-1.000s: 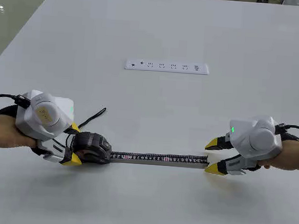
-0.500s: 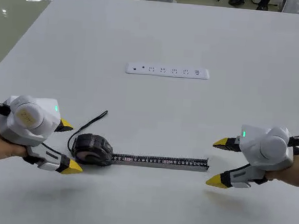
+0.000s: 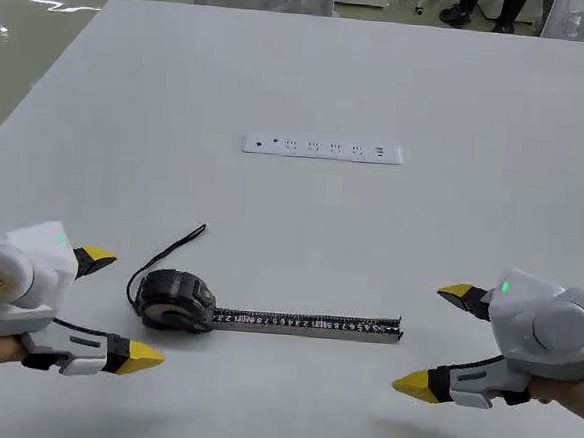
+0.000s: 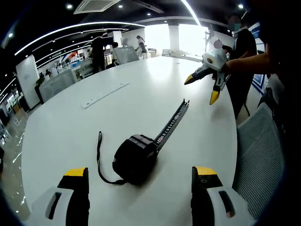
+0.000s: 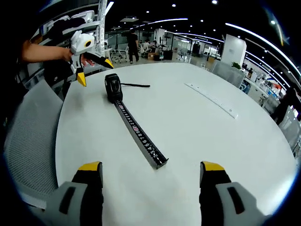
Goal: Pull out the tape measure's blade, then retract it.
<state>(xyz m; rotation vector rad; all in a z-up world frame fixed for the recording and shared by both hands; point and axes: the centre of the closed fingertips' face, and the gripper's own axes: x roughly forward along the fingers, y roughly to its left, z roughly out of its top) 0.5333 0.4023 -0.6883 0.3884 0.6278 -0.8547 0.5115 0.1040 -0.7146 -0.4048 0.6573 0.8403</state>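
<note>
A black tape measure point(image 3: 175, 300) lies on the white table point(image 3: 312, 70) with its blade point(image 3: 310, 324) pulled out to the right, flat on the surface. Its wrist strap point(image 3: 165, 244) trails behind it. My left gripper point(image 3: 125, 308) hovers open just left of the case, touching nothing; in the left gripper view the case point(image 4: 135, 157) sits ahead between the jaws. My right gripper point(image 3: 434, 339) stands open to the right of the blade's hook end point(image 5: 160, 162), clear of it. The blade point(image 5: 136, 129) runs away toward the case point(image 5: 113, 86) in the right gripper view.
A white power strip point(image 3: 323, 148) lies flat at the middle of the table, well beyond the tape. Chairs and people stand past the far edge. A grey mesh chair back point(image 4: 258, 160) is beside the near edge.
Both grippers let go and drew back toward me: the left off the case, the right off the blade's end. The tape stays extended on the table.
</note>
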